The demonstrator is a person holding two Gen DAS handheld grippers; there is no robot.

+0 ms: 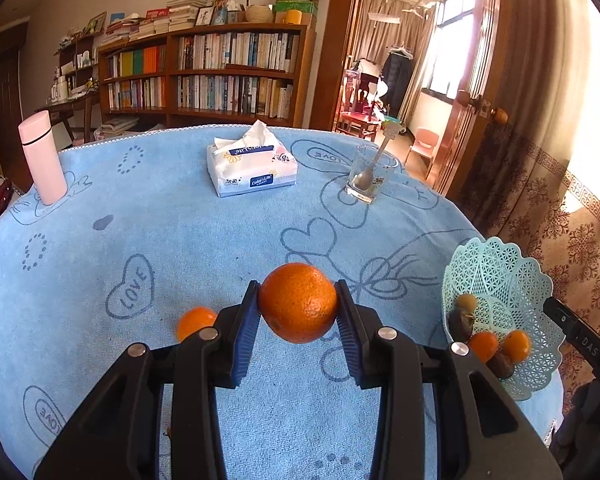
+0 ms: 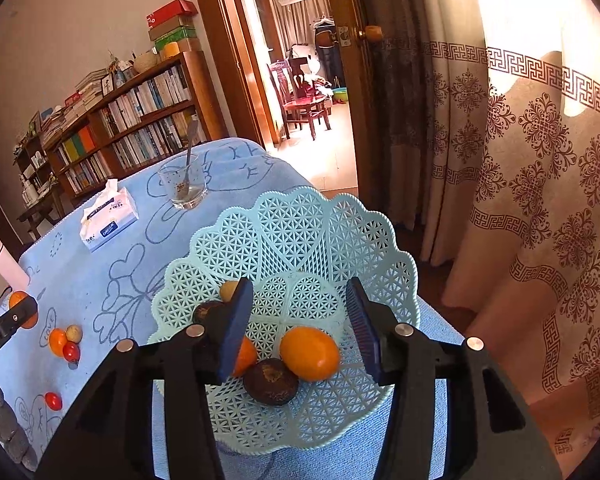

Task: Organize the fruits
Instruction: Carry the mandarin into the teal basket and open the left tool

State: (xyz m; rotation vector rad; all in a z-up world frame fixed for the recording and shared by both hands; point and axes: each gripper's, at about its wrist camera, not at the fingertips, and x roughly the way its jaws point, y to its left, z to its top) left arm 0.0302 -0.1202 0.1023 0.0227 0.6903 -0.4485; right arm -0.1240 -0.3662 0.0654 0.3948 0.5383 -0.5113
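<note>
The left tongs (image 1: 298,308) clamp an orange (image 1: 297,302) between their blue pads, lifted above the blue-towelled table (image 1: 180,232). A smaller orange (image 1: 194,322) lies on the towel just left of them. The right tongs (image 2: 300,320) hang spread and empty over the pale-green lattice basket (image 2: 300,224), which holds oranges and dark fruits at the table's right edge.
</note>
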